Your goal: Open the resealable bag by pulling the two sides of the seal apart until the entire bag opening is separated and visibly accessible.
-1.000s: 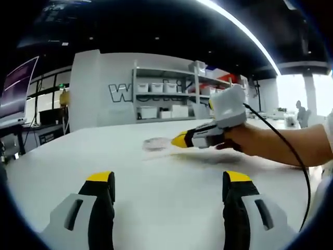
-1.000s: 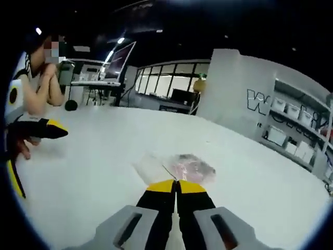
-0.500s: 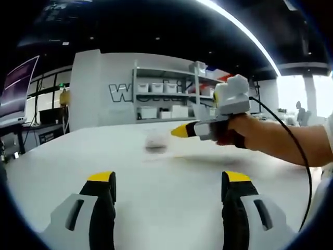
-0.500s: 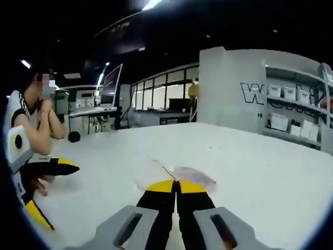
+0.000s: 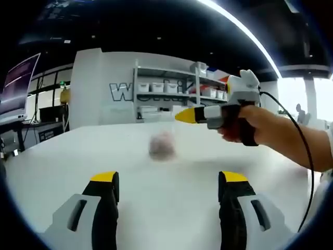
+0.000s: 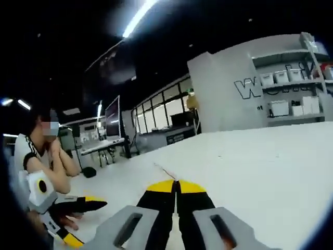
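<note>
- Left gripper view: the left gripper (image 5: pixel 169 185) sits low over the white table (image 5: pixel 62 161) with its two jaws spread wide and nothing between them. The right gripper (image 5: pixel 182 115) enters from the right, held in a hand (image 5: pixel 244 125), its yellow tips pressed together. The resealable bag (image 5: pixel 162 145) hangs blurred below and ahead of those tips, clear of the table. I judge it is held by a thin edge. A pinch that small could slip and drop the bag.
- Right gripper view: the right gripper (image 6: pixel 177 186) has its jaws closed tight, and a thin sliver of film (image 6: pixel 165 172) pokes up from between the tips. The rest of the bag is hidden below the jaws. The left gripper (image 6: pixel 86 204) waits well apart at lower left. If the pinch takes both sides of the seal together, pulling would not part them. The swinging bag would also be hard for the open jaws to catch.
</note>
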Demonstrator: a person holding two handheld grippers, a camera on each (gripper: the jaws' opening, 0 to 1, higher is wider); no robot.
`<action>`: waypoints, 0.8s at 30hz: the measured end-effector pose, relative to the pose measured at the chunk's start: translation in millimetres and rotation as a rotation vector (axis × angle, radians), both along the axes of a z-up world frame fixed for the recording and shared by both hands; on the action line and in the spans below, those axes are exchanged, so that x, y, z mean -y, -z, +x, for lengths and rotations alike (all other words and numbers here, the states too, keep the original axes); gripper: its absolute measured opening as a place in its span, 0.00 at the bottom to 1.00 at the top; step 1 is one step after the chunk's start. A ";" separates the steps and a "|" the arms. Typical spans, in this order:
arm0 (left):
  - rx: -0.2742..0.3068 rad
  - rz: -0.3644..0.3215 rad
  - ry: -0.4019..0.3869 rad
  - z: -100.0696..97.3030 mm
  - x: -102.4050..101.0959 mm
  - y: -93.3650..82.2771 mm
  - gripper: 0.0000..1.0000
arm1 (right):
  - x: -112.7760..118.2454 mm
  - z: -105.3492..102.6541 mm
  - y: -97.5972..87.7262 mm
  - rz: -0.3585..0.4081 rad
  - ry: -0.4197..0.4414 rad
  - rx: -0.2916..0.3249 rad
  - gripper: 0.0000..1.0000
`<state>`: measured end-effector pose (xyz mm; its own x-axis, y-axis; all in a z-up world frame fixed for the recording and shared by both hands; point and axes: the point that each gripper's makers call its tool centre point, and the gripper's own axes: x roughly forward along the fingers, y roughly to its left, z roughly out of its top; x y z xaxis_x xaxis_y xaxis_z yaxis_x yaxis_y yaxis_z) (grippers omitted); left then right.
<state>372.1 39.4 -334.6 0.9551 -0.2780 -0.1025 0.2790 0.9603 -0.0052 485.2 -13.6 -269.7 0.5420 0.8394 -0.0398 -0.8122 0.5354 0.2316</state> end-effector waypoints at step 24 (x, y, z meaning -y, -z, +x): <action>0.005 -0.072 0.016 -5.2 -1.2 -6.1 0.71 | 9.7 -60.9 -13.2 0.133 -0.024 -0.026 0.00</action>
<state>366.9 40.7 -328.5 0.9508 -0.3002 -0.0764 0.2950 0.9527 -0.0727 424.3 -23.3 -256.5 0.5218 0.8510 0.0592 -0.8172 0.4788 0.3207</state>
